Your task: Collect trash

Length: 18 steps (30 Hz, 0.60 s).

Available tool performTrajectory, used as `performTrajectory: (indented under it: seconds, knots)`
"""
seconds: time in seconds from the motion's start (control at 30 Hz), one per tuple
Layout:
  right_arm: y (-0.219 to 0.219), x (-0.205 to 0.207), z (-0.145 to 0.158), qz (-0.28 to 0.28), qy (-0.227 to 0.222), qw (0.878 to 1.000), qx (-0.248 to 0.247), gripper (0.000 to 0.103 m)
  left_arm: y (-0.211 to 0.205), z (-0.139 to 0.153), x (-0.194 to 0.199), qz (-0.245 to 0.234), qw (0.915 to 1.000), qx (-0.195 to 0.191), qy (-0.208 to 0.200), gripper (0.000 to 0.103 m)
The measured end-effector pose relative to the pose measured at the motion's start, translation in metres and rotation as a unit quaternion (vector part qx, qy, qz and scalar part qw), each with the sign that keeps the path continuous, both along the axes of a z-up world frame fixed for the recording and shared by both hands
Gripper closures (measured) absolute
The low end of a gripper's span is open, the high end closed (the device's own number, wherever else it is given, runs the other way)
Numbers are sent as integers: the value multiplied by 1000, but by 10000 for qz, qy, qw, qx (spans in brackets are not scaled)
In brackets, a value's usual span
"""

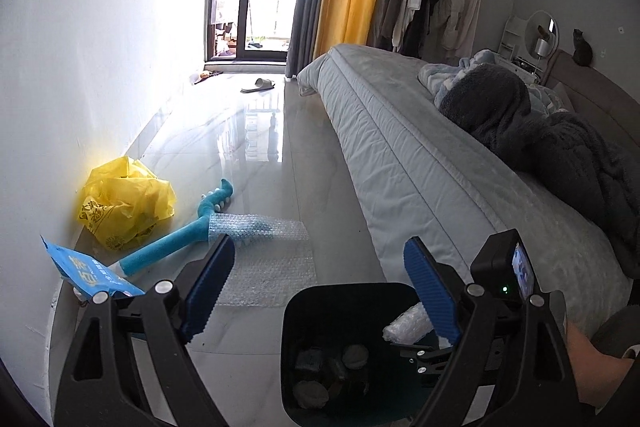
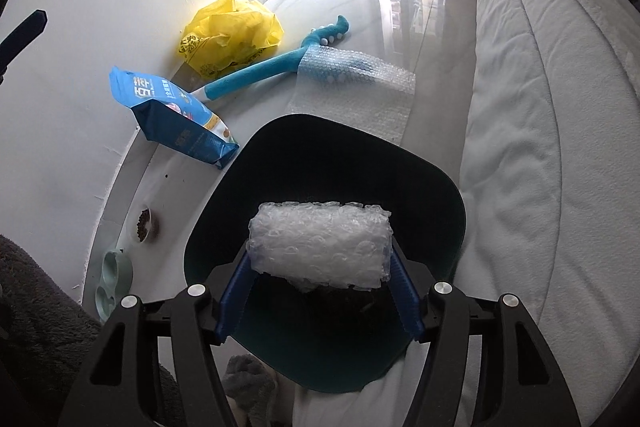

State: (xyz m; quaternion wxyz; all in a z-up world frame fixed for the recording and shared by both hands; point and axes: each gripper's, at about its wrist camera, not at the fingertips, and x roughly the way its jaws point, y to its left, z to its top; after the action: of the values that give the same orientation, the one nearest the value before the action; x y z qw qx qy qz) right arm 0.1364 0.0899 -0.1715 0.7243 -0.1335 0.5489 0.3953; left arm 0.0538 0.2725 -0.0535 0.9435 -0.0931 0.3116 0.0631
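My right gripper [image 2: 320, 255] is shut on a roll of bubble wrap [image 2: 320, 243] and holds it over the mouth of a dark bin [image 2: 320, 151]. The left wrist view shows the bin [image 1: 340, 293] with crumpled bits inside and the roll [image 1: 404, 327] at its right side. My left gripper [image 1: 319, 249] is open above the bin's near rim, with nothing between its pads. On the floor by the wall lie a yellow plastic bag [image 1: 128, 203], a blue packet [image 2: 172, 115], a flat bubble wrap sheet [image 2: 360, 83] and a blue toy stick [image 2: 256, 75].
A bed [image 1: 440, 167] with grey bedding runs along the right. The white wall bounds the left. Pet bowls [image 2: 114, 275] and a small food dish [image 2: 144, 223] stand near the wall. A slipper [image 1: 258, 85] lies by the balcony door. A person's forearm [image 1: 592, 359] is at lower right.
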Motion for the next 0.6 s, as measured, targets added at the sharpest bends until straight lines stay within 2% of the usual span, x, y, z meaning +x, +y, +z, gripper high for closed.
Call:
performTrajectory:
  seconds: [0.1,0.23,0.43,0.6]
  knots:
    - [-2,-2,0,-11,27,10000,19,32,-2,4,-1,6,10000,2,-88,15]
    - [-8,-6,6,-33,18,10000,84,32,-11,14,-2,-31,9997,74,-238,13]
    - [-30,-19,48,-44,-416,9979,497,32,-33,33,-7,-63,9985,273,-465,7]
    - [-69,-26,91,-294,-995,9911,834,27,-42,51,-11,89,9976,124,-678,5]
